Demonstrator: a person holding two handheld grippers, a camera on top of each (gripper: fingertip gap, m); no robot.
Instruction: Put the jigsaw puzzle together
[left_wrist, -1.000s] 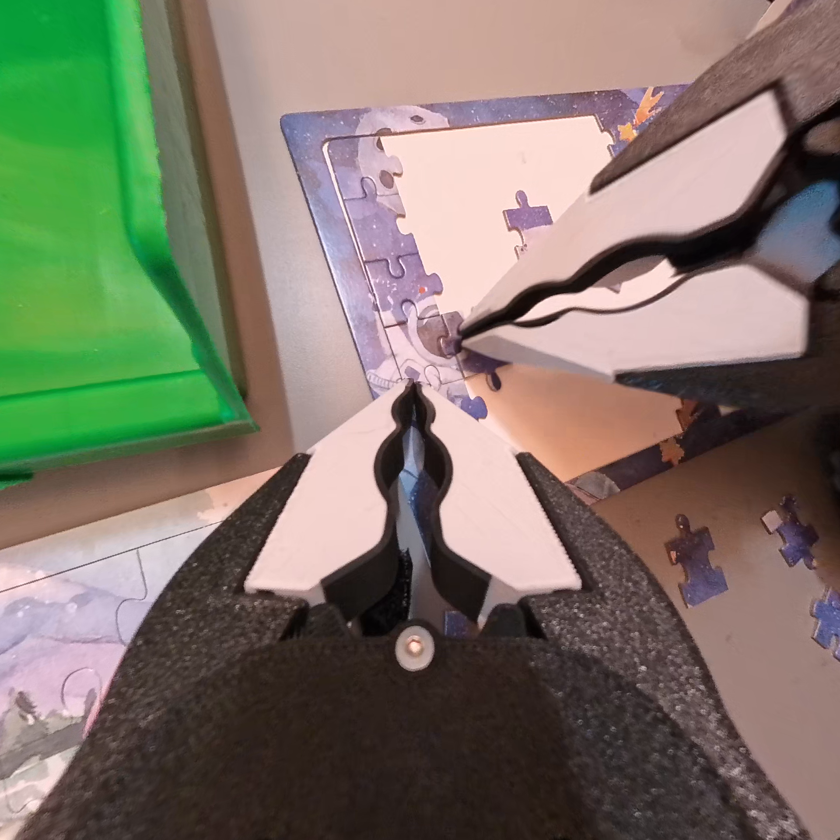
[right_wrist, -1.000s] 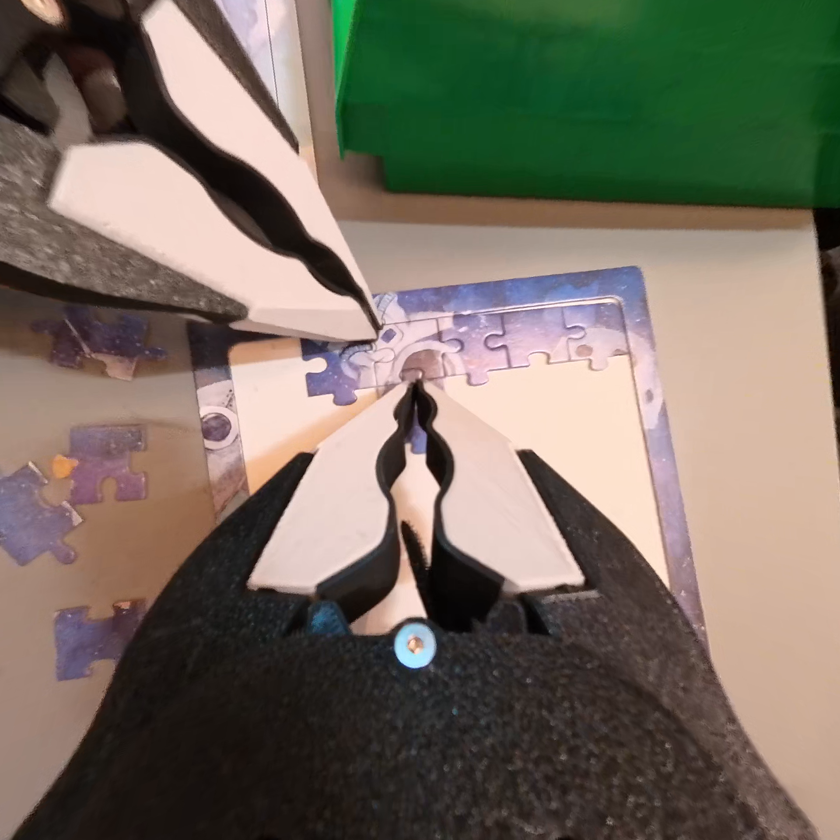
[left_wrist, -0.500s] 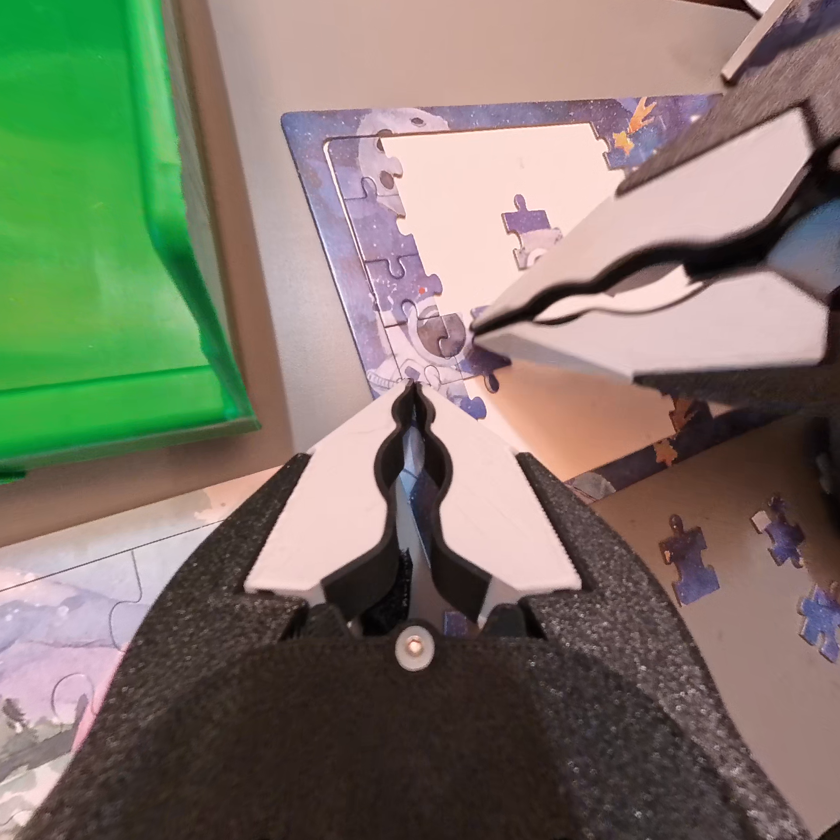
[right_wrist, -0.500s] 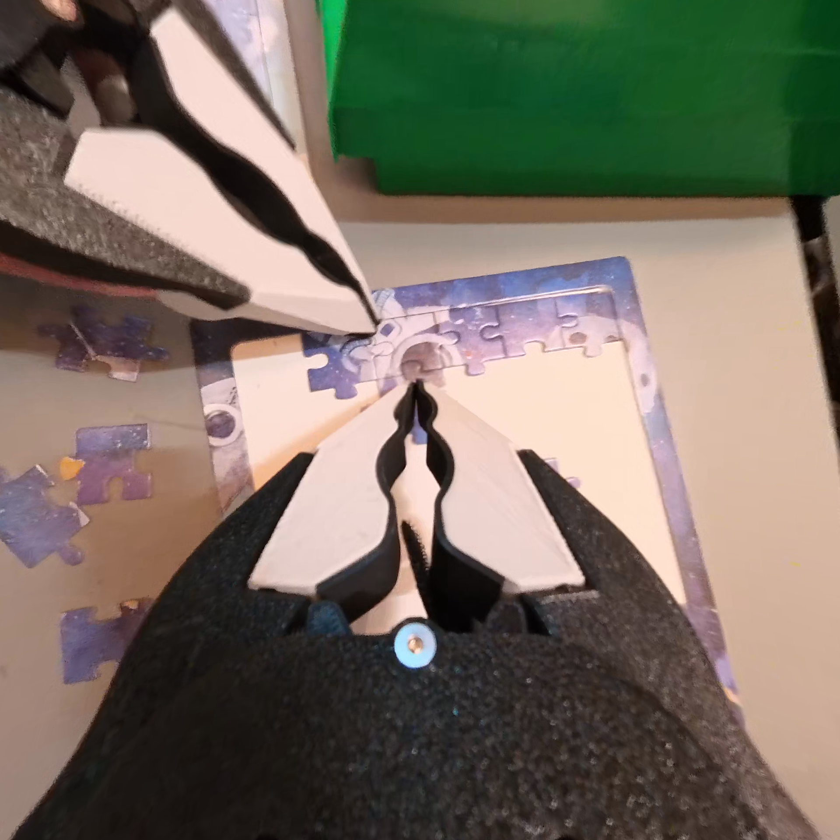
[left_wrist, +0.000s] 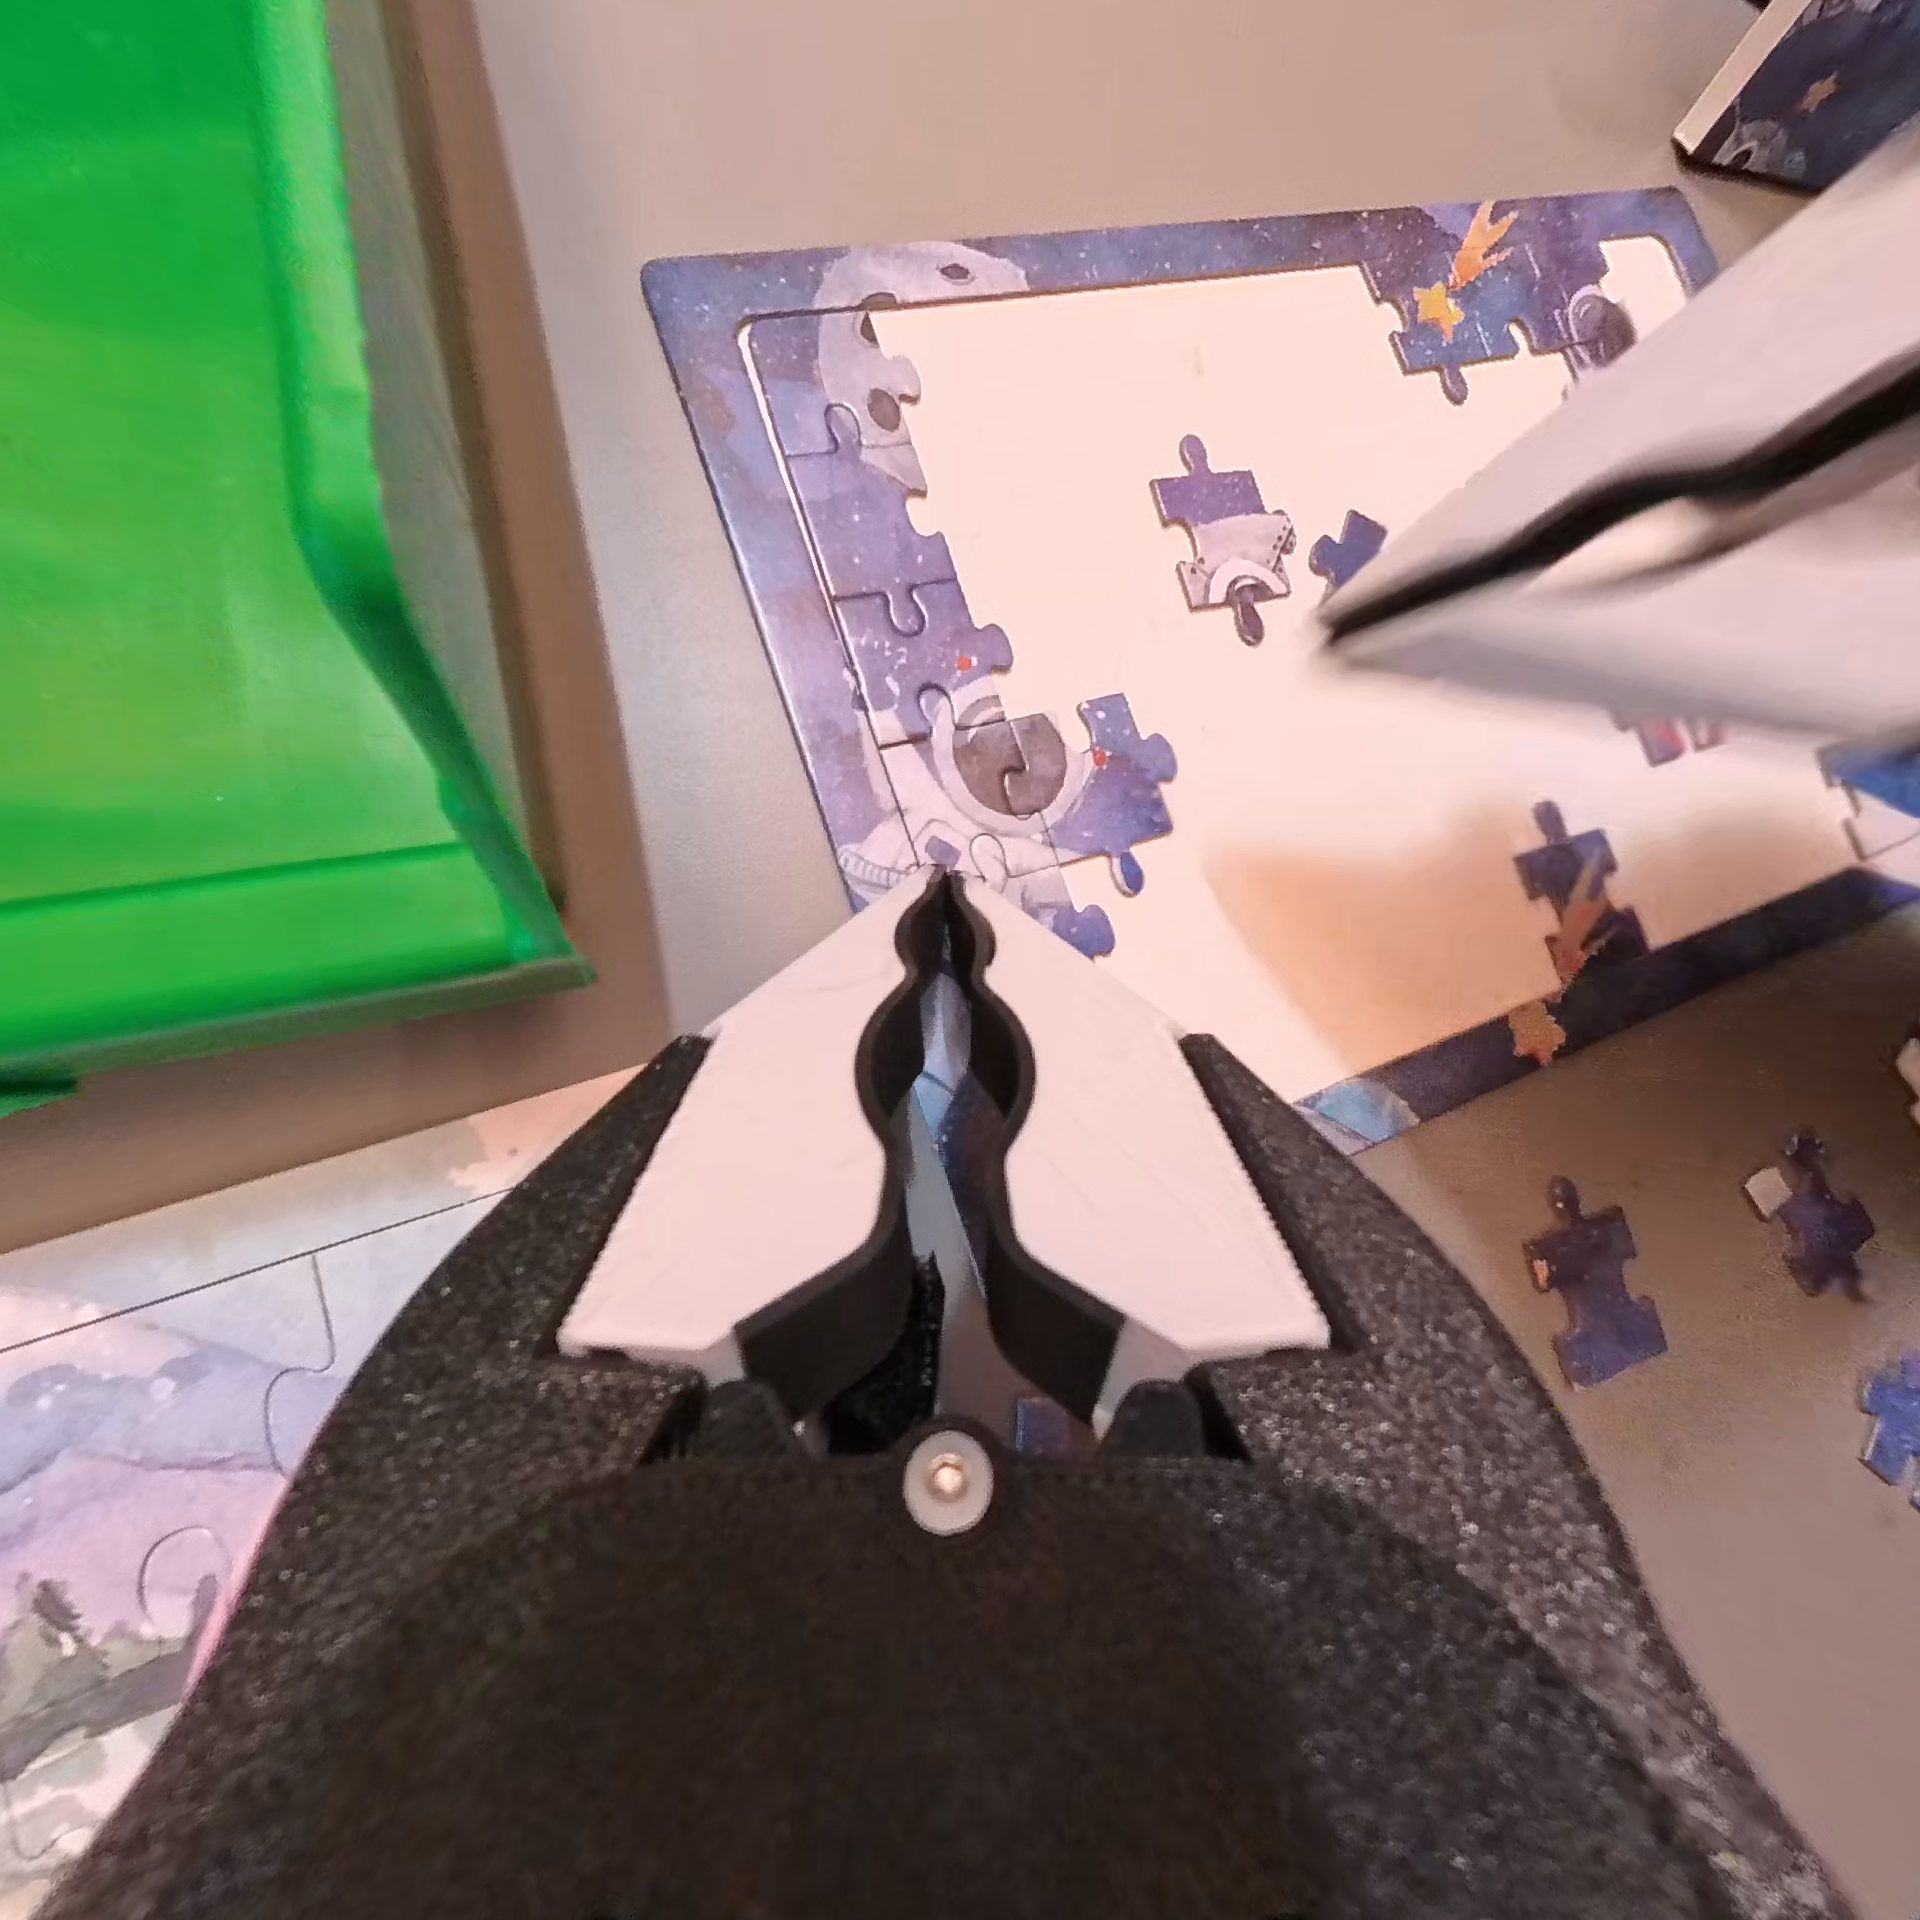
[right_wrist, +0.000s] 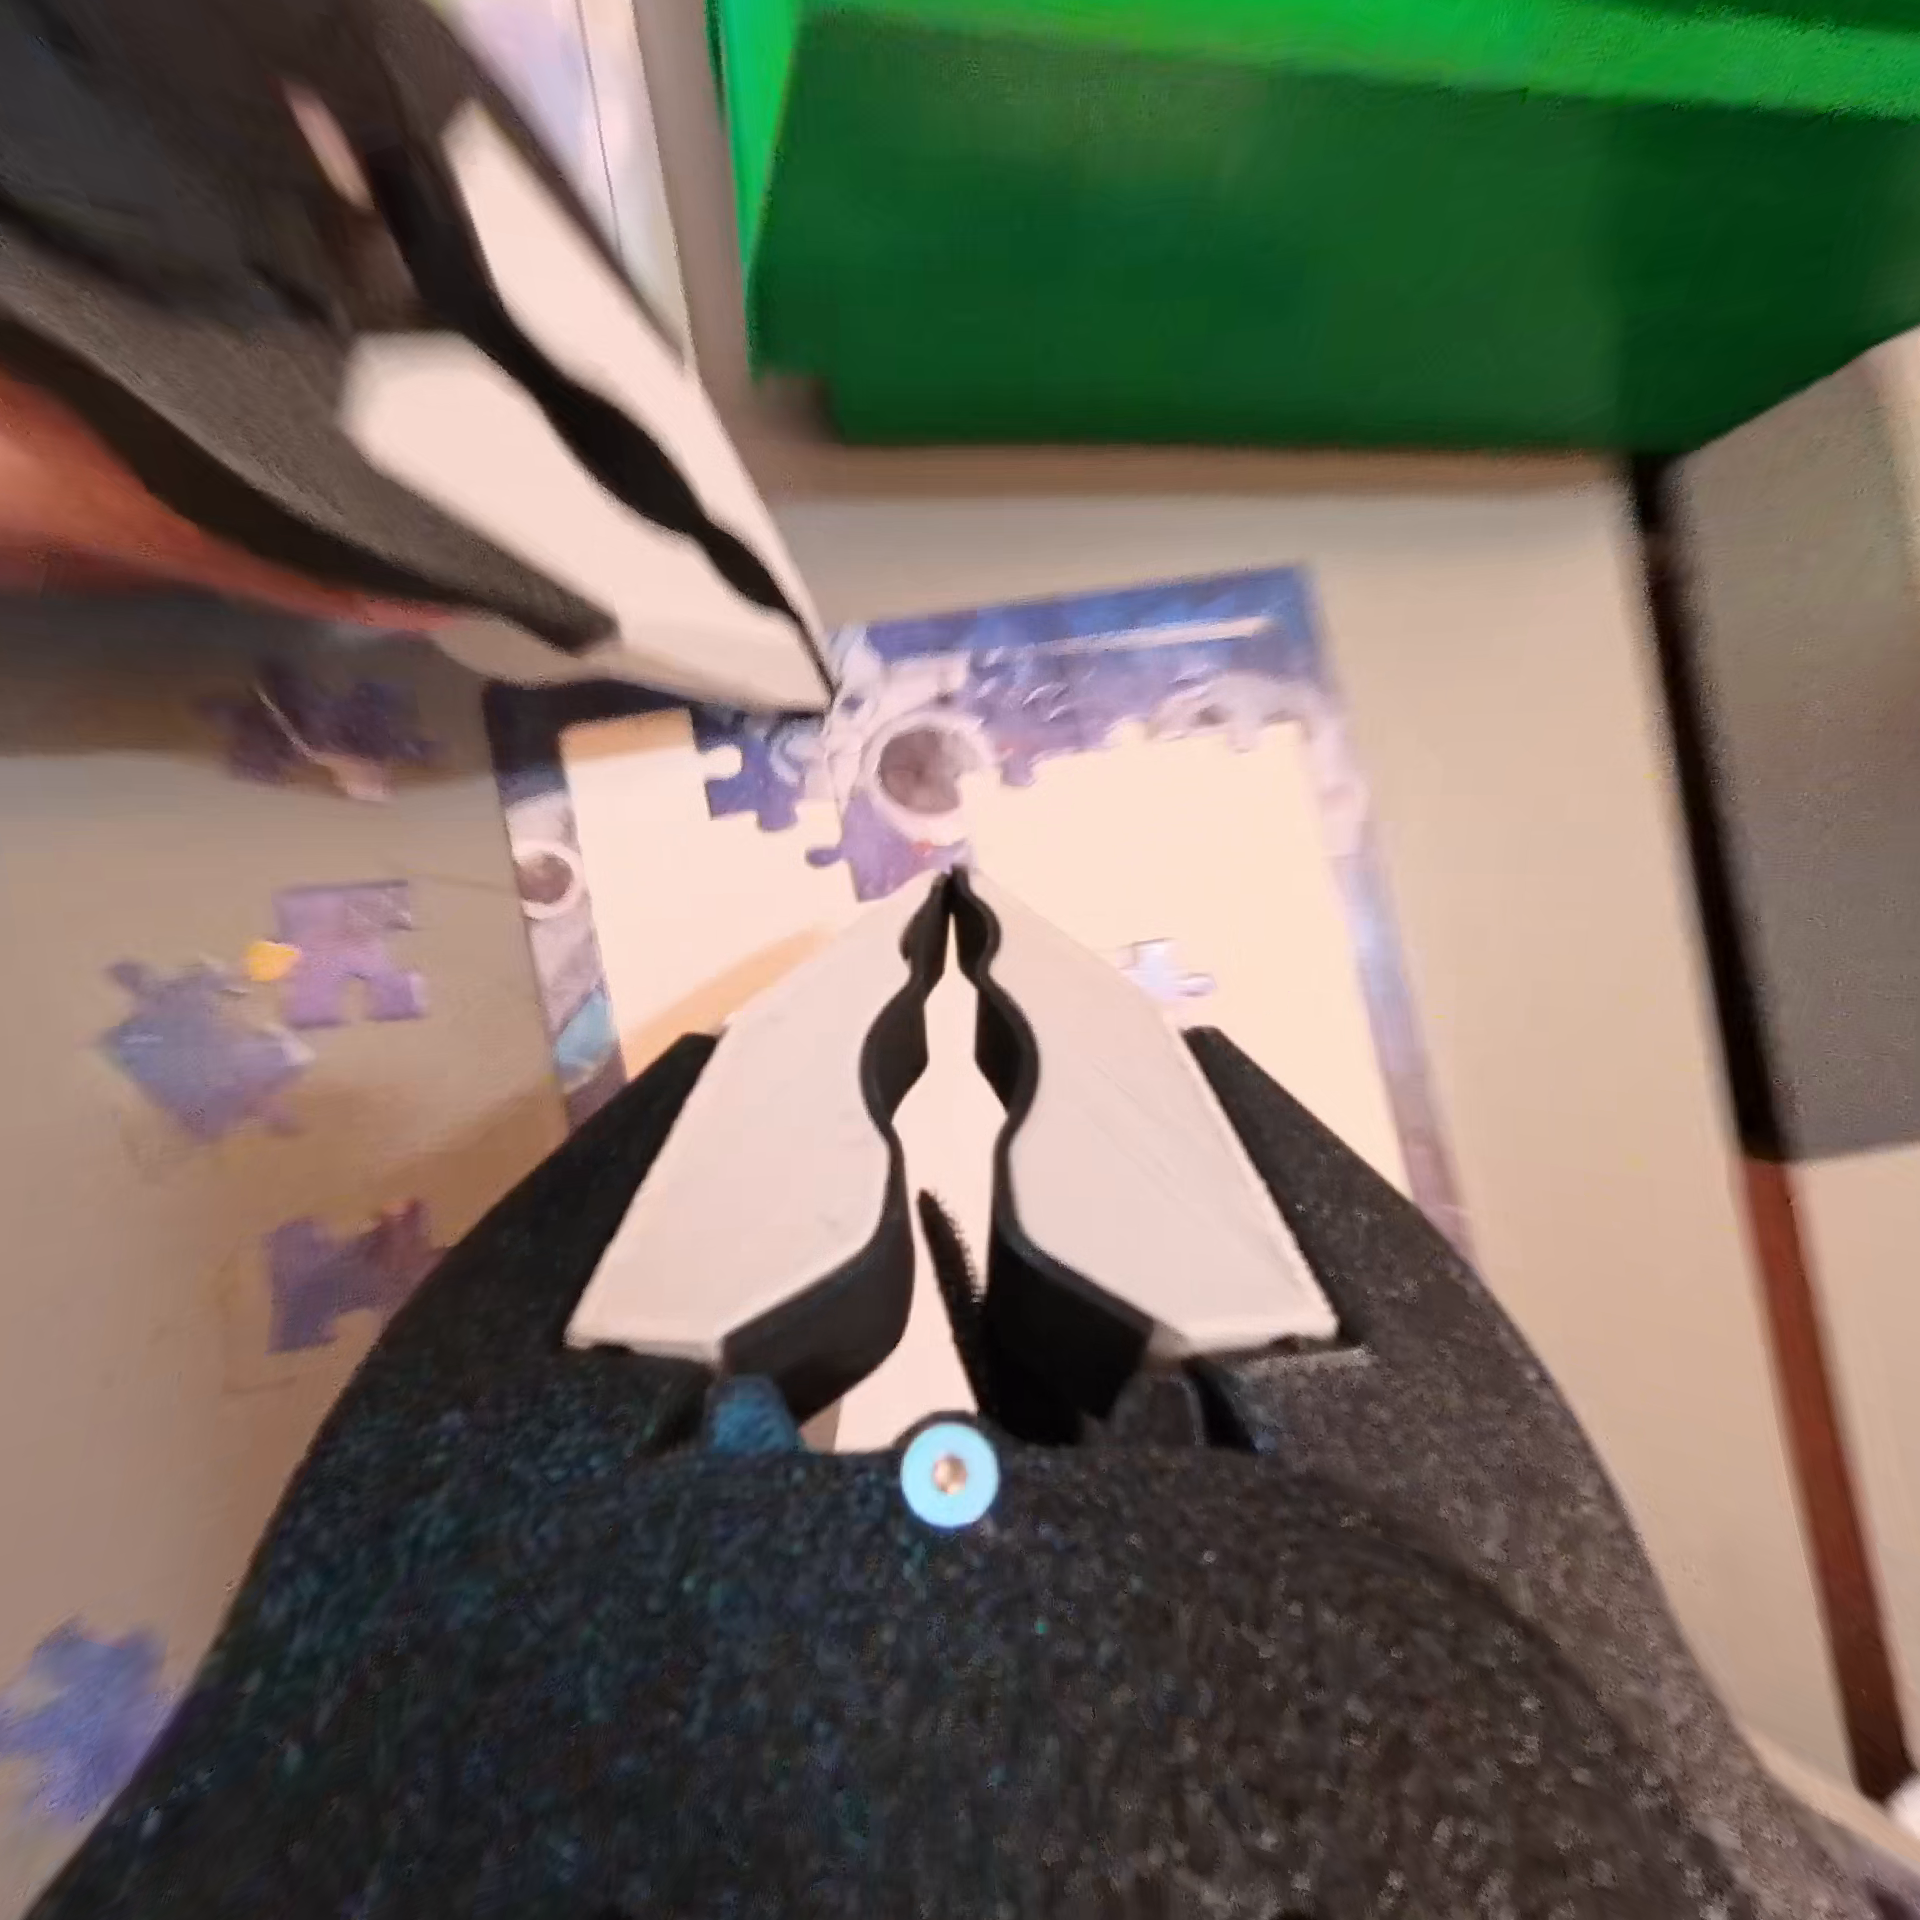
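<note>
The blue space puzzle tray (left_wrist: 694, 387) lies on the table with a cream bare floor. A column of joined pieces (left_wrist: 883, 540) runs along its left side, ending at the astronaut pieces (left_wrist: 1013, 771). My left gripper (left_wrist: 943, 879) is shut and empty, tips down at the tray's near corner beside the astronaut. My right gripper (left_wrist: 1335, 629) is shut and empty, blurred, hovering over the tray's middle. In the right wrist view the right gripper (right_wrist: 951, 883) sits just short of the astronaut pieces (right_wrist: 920, 769), and the left gripper (right_wrist: 819, 673) touches down beside them.
Loose pieces lie inside the tray (left_wrist: 1231, 532) and on the table beside it (left_wrist: 1595, 1299) (right_wrist: 348, 951). A green bin (left_wrist: 208, 520) (right_wrist: 1247, 260) stands close behind the tray. A pastel puzzle (left_wrist: 156, 1455) lies near. A box (left_wrist: 1818, 104) is far right. The tips of one gripper are about 7 cm away from the tips of the other.
My right gripper has pulled back from the astronaut piece, away over the tray's middle, still shut. The piece stays joined in place. The left gripper has held still.
</note>
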